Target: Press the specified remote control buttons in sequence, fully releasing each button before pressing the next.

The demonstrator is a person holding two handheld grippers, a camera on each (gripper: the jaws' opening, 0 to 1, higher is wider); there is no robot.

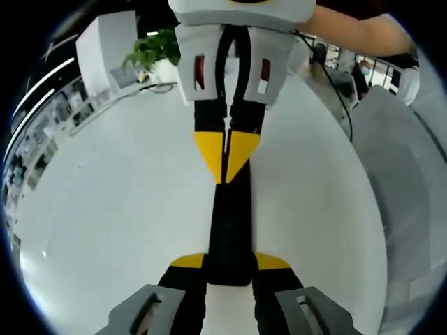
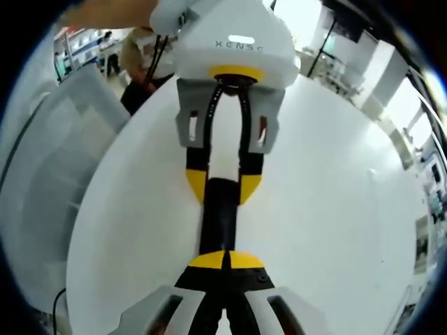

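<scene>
A: Your left gripper (image 1: 228, 269) is pinching the near end of the remote (image 1: 229, 230), jaws on either side of that black bar, holding it over the white table (image 1: 105, 223).

B: And your right gripper (image 2: 225, 259) comes in from the far end. Jaws pressed together, yellow tips (image 2: 209, 260) meeting right on the remote's top face.

A: In the left gripper view that closed point sits at the remote's far end. It looks like a press in progress, though you can't make out any buttons from here.

B: So how far along are you? Hard to say. No display or light shows which button is done.

A: My guess: you're mid-sequence. Lift fully off before the next press.
</scene>
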